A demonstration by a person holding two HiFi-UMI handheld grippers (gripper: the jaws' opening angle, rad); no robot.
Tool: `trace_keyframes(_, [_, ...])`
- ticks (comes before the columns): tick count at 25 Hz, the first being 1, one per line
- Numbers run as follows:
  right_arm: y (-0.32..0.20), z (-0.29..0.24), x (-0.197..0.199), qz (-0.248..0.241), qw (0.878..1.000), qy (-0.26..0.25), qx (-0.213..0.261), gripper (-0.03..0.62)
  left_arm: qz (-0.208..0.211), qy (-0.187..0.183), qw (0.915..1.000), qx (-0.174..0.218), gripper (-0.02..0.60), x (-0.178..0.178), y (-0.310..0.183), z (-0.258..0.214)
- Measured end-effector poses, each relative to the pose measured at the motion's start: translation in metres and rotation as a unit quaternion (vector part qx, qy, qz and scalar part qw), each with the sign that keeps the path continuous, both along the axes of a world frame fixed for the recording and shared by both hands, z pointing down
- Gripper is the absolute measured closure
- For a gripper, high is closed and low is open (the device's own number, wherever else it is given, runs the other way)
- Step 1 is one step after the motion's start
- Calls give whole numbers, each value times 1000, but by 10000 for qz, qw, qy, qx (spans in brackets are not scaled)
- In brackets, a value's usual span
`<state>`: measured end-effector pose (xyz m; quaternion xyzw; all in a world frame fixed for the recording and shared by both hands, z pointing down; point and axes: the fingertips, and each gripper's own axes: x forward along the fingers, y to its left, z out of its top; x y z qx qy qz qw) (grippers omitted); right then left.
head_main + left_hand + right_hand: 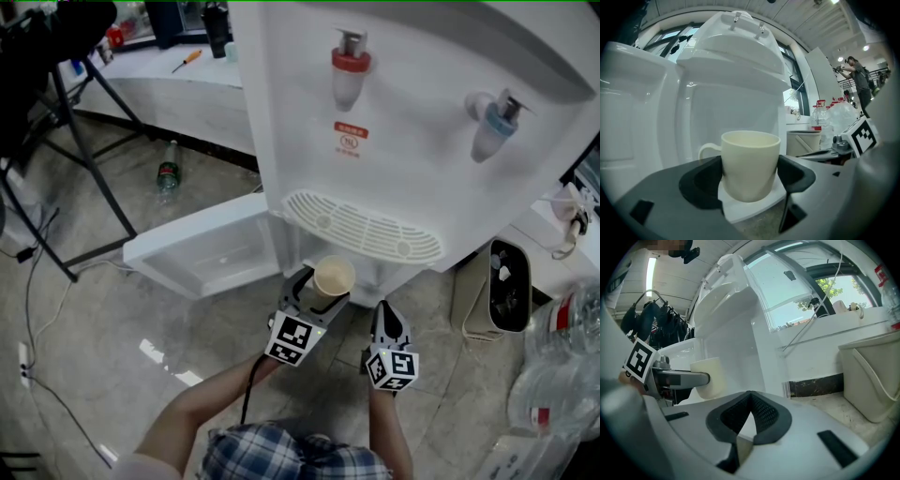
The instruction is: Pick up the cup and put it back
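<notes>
The left gripper grasps the cream ceramic cup upright, mouth up, handle toward 9 o'clock in its view, while the right gripper is clenched, empty.

Cream cup, upright, handle left, held aloft
</notes>
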<state>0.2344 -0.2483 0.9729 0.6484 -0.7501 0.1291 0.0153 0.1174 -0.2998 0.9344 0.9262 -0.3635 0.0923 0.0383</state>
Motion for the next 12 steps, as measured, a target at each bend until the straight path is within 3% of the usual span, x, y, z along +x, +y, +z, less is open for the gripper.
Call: trace_keyframes(12, [-2, -3, 2, 20, 10000, -51, 31, 577, -116, -111, 9998, -76, 206, 31, -32, 22])
